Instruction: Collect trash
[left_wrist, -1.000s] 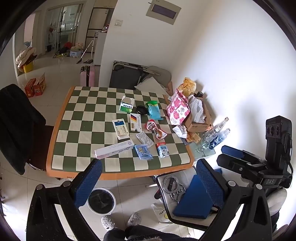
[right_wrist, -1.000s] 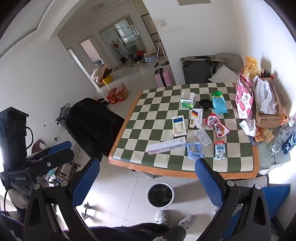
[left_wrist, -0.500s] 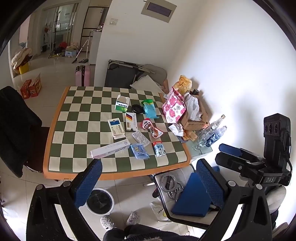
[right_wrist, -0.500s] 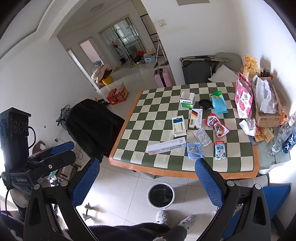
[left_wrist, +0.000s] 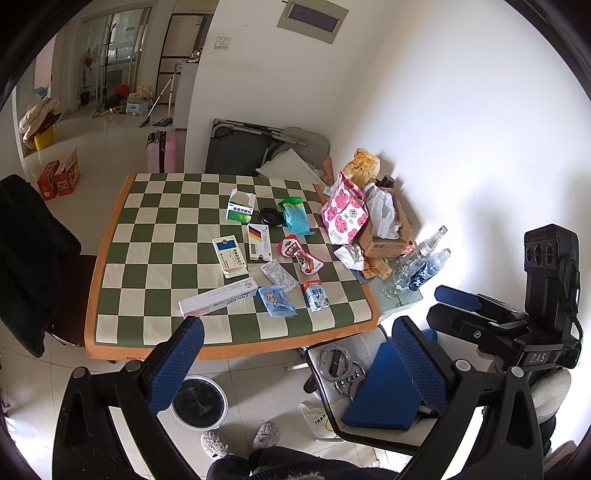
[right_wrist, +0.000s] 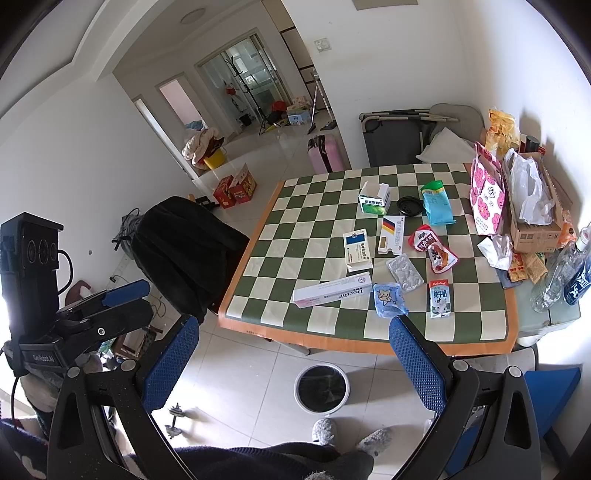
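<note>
Trash lies on the green checked table (left_wrist: 155, 258) (right_wrist: 280, 273): a long white toothpaste box (left_wrist: 218, 297) (right_wrist: 332, 290), a blue wrapper (left_wrist: 276, 301) (right_wrist: 388, 299), a small milk carton (left_wrist: 317, 294) (right_wrist: 439, 298), a silver blister pack (left_wrist: 279, 273), red snack packets (left_wrist: 301, 254), several medicine boxes and a teal bag (left_wrist: 295, 218). A white bin with a black liner (left_wrist: 199, 402) (right_wrist: 321, 387) stands on the floor below the table's near edge. My left gripper (left_wrist: 295, 350) and right gripper (right_wrist: 291, 354) are both open and empty, high above the floor, short of the table.
A cardboard box (left_wrist: 384, 229), a pink flowered bag (left_wrist: 345, 214) and bottles (left_wrist: 417, 266) crowd the table's right side. A black chair (right_wrist: 184, 243) stands at the left. A stool with a blue board (left_wrist: 384, 387) and metal weights sits at the right.
Both grippers have drifted slightly; the table sits a little lower and to the left in the left wrist view. Nothing was grasped or moved.
</note>
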